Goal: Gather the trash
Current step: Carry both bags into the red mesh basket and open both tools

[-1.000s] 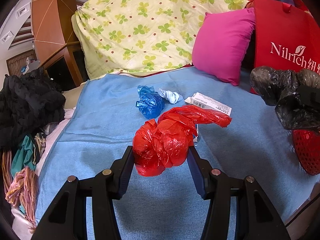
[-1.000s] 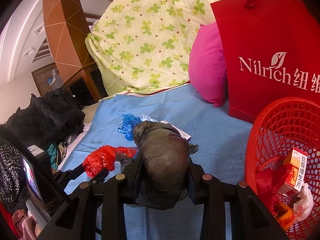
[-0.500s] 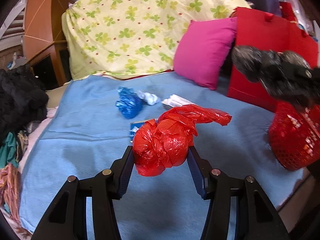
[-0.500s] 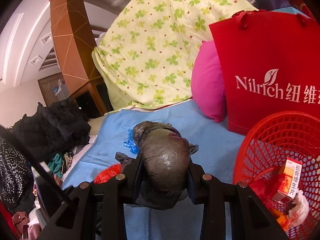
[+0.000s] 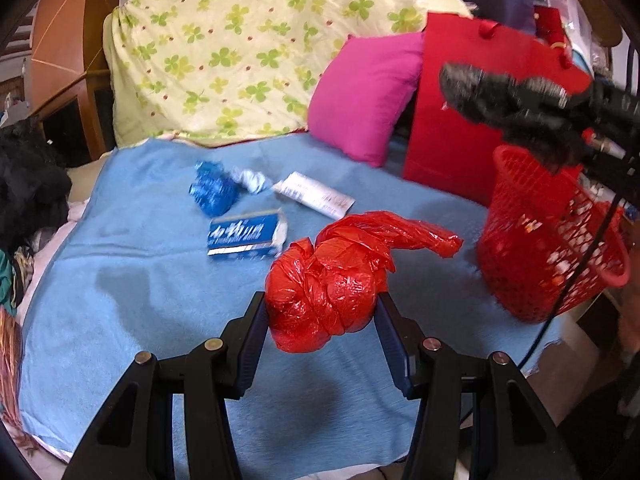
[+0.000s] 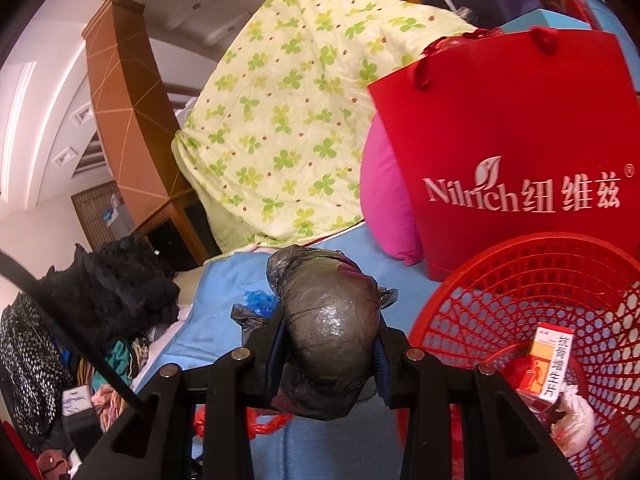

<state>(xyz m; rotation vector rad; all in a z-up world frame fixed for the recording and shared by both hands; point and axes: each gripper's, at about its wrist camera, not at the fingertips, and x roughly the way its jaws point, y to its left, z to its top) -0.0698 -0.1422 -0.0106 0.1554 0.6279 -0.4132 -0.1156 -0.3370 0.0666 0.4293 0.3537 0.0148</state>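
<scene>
My left gripper (image 5: 320, 316) is shut on a knotted red plastic bag (image 5: 332, 280) and holds it above the blue blanket (image 5: 160, 288). My right gripper (image 6: 330, 336) is shut on a black plastic bag (image 6: 328, 332), held high just left of the red mesh basket (image 6: 500, 300). The left wrist view shows that black bag (image 5: 508, 100) above the basket (image 5: 548, 236). The basket holds an orange medicine box (image 6: 548, 364) and other scraps. On the blanket lie a blue crumpled bag (image 5: 212, 192), a white wad (image 5: 250, 178), a white tube box (image 5: 314, 194) and a blue carton (image 5: 246, 234).
A red Nilrich paper bag (image 6: 520, 152) and a pink pillow (image 5: 364, 92) stand behind the basket. A clover-print quilt (image 5: 240, 52) is heaped at the back. Dark clothes (image 6: 112, 284) pile at the left edge of the bed.
Both grippers rose and swung right. The black bag now hangs higher by the basket rim. The red bag lifted off, uncovering the blue carton.
</scene>
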